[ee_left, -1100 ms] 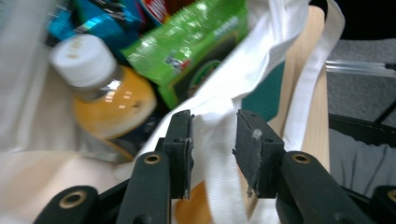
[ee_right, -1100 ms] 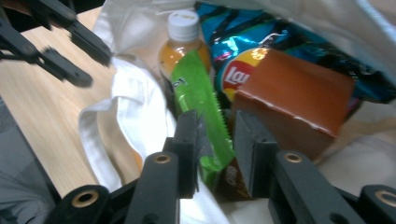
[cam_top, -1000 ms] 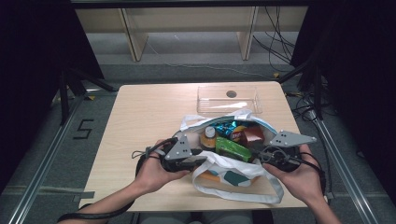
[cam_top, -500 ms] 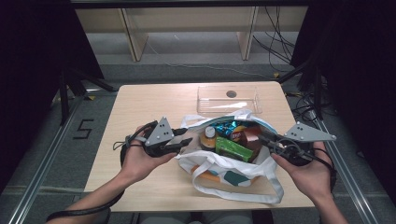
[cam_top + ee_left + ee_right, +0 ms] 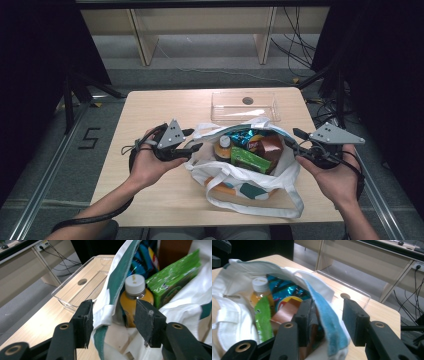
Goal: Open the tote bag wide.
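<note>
The table [image 5: 150, 107] is a pale wooden top, and near its front edge sits the bag [image 5: 250, 187], a white cloth tote with green trim, its mouth pulled wide between the two hands. A clear tray [image 5: 243, 106] lies just behind the bag, toward the far edge, with a round hole in the tabletop showing through it. Inside the bag, packed close together, are a green packet [image 5: 251, 161], a brown packet [image 5: 270, 145], a blue packet [image 5: 241, 135] and a bottle [image 5: 223, 148] of orange drink with a white cap, standing upright at the bag's left side. The left gripper [image 5: 195, 140] is at the bag's left rim; in the left gripper view its jaws are spread, having just been opening, with the green-edged rim of the bag [image 5: 110, 307] hanging between them. The rim lies against the left pad, while the right pad stands clear of the cloth, with the bottle [image 5: 133, 302] just behind it. The right gripper [image 5: 295, 141] is at the bag's right rim; in the right gripper view its jaws are likewise spread, having just been opening, and the rim [image 5: 329, 322] droops between them beside the inner pad and apart from the outer one. The bag's handles trail loose over the table's front.
</note>
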`<action>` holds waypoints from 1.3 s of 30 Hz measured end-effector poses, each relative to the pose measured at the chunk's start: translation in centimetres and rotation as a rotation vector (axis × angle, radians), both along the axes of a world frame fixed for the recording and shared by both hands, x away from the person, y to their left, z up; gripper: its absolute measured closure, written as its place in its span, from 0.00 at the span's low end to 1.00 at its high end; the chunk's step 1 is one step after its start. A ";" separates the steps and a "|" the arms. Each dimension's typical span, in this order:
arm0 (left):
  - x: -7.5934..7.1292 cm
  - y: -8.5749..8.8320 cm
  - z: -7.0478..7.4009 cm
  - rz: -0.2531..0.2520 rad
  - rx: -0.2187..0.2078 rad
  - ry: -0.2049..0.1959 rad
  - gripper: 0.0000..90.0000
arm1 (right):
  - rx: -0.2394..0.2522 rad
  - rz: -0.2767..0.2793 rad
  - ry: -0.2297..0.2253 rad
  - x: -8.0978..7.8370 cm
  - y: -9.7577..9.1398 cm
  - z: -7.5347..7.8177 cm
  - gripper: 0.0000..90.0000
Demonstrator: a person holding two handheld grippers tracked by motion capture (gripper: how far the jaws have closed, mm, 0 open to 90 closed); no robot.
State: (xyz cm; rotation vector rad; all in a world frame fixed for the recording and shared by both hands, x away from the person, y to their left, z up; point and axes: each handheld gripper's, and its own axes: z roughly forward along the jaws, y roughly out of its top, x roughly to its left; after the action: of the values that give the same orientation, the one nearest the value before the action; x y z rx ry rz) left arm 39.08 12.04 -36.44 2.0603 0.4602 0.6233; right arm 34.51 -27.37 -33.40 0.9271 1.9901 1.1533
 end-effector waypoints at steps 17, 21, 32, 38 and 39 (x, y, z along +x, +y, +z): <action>1.9 -1.0 0.3 -0.015 0.042 0.005 0.90 | -0.028 0.012 0.047 1.2 -0.3 -0.1 0.98; 2.4 -1.2 1.2 0.005 -0.014 -0.006 0.90 | 0.013 -0.017 0.018 1.5 -0.4 0.0 0.98; 4.2 -2.0 2.3 0.034 -0.068 -0.004 0.91 | 0.047 -0.044 0.017 2.8 -1.3 -0.2 0.98; 5.2 -2.3 1.9 0.047 -0.063 -0.002 0.91 | 0.061 -0.067 0.035 3.4 -1.2 -0.8 0.98; 5.3 -2.4 1.8 0.051 -0.061 -0.001 0.91 | 0.059 -0.069 0.033 3.6 -1.3 -1.0 0.98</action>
State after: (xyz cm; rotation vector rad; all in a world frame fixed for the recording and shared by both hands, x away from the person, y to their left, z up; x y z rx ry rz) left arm 44.41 9.61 -34.65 1.9955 0.5264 0.6325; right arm 38.14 -28.64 -34.36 1.0434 1.9435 1.1710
